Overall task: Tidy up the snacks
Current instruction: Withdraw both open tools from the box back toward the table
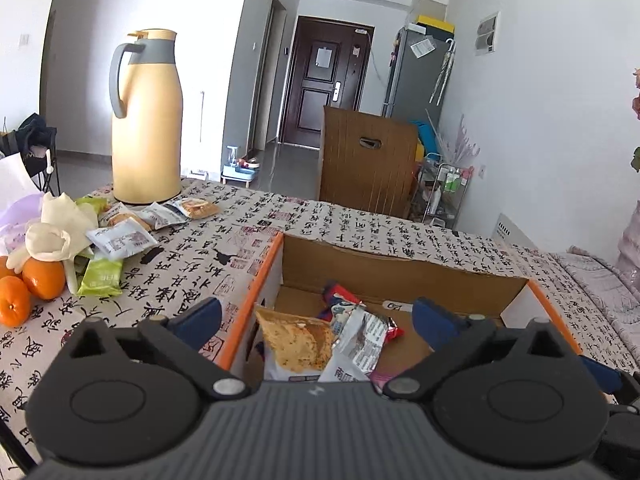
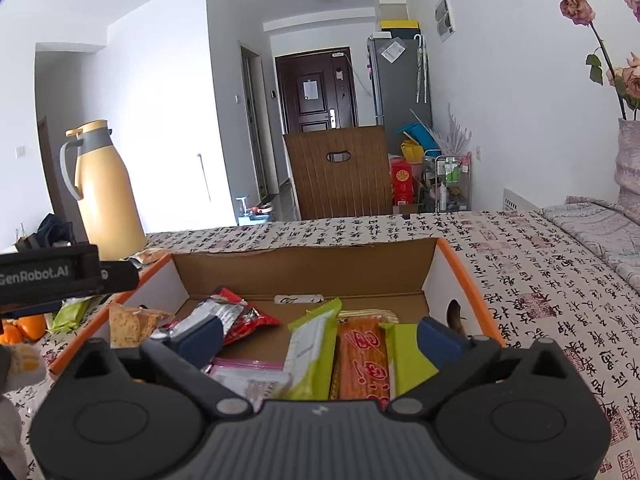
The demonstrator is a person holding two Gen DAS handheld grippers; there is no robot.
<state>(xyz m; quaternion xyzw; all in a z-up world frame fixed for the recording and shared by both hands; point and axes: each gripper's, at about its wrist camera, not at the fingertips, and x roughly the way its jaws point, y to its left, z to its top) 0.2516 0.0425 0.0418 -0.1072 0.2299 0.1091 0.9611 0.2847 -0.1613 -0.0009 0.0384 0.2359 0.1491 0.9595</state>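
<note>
An orange-rimmed cardboard box (image 1: 404, 270) (image 2: 304, 268) sits on the table and holds several snack packs. My left gripper (image 1: 316, 312) hangs open over the box's left part, above a tan cracker pack (image 1: 296, 342) and a silver pack (image 1: 362, 340); nothing is between its blue fingers. My right gripper (image 2: 320, 332) stands open over the box's right part, above a lime-green pack (image 2: 310, 354) and an orange pack (image 2: 364, 364), gripping nothing. More loose snack packs (image 1: 122, 236) lie on the cloth at the left, by the flask.
A tall yellow thermos flask (image 1: 146, 120) (image 2: 106, 196) stands at the table's back left. Oranges (image 1: 30, 286) and white gloves (image 1: 60, 228) lie at the left edge. A wooden chair back (image 1: 366, 160) rises behind the table. A vase with dried roses (image 2: 628, 152) stands far right.
</note>
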